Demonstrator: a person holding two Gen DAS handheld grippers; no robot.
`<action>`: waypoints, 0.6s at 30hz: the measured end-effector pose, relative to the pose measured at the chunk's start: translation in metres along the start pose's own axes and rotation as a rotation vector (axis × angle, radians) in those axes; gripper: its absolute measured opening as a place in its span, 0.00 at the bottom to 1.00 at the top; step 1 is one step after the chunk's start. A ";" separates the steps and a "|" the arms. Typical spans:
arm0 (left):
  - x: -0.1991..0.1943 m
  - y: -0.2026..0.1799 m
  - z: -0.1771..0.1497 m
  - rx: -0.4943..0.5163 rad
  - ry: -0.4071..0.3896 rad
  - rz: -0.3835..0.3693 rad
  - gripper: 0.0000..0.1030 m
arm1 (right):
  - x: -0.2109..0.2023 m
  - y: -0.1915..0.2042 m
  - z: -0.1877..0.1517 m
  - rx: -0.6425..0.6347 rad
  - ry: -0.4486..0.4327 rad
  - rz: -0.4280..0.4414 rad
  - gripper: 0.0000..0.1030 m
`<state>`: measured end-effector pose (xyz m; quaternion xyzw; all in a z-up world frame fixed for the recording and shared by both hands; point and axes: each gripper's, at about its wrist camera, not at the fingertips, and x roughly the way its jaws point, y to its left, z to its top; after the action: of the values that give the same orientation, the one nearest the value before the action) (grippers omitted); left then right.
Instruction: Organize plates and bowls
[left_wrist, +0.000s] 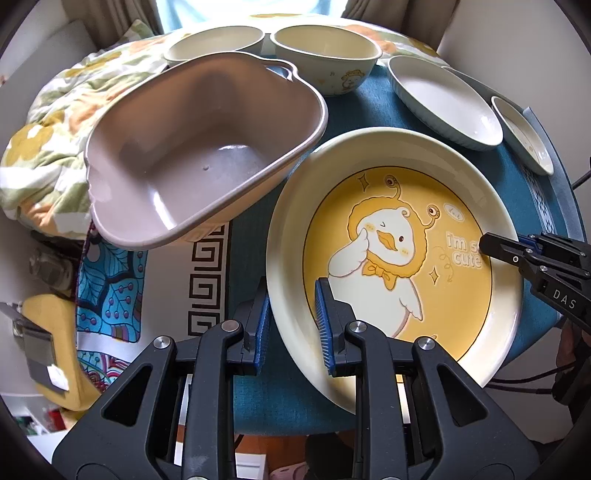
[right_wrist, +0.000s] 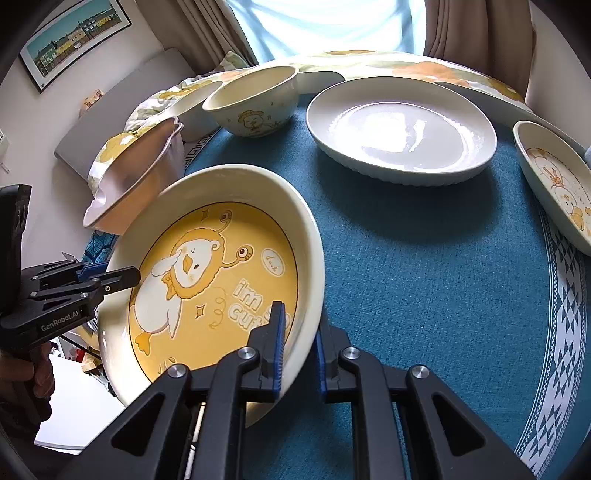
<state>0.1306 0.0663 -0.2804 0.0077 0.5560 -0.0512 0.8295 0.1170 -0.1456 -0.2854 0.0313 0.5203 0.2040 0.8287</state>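
A large cream plate (left_wrist: 402, 173) with a yellow centre and a cartoon duck is held at two sides. In the left wrist view my left gripper (left_wrist: 293, 328) is shut on its near left rim, one blue pad inside and one outside. My right gripper (right_wrist: 301, 343) is shut on the opposite rim in the same way. In the right wrist view the plate (right_wrist: 221, 229) tilts, its left side past the table's edge, and the left gripper (right_wrist: 129, 275) clamps that side. The right gripper (left_wrist: 484, 243) shows at the plate's right edge in the left wrist view.
An empty pinkish-brown basin (left_wrist: 192, 147) sits tilted just left of the plate, near its rim. Behind stand two cream bowls (left_wrist: 214, 42) (left_wrist: 328, 51), a white oval dish (right_wrist: 402, 129) and a small duck plate (right_wrist: 557, 184) on the teal tablecloth (right_wrist: 424, 277). A floral blanket (left_wrist: 48, 147) lies beyond.
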 end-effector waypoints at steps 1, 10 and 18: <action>0.000 -0.001 0.001 0.007 0.001 0.003 0.22 | 0.000 0.000 0.000 0.006 0.000 0.001 0.13; -0.007 -0.017 0.000 0.075 -0.038 0.054 0.69 | 0.001 0.003 -0.002 0.022 -0.004 -0.023 0.44; -0.041 -0.024 0.000 0.081 -0.057 0.042 0.69 | -0.030 0.001 -0.003 0.071 -0.032 -0.021 0.75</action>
<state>0.1133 0.0451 -0.2415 0.0514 0.5295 -0.0566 0.8448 0.1030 -0.1562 -0.2611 0.0583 0.5142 0.1763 0.8373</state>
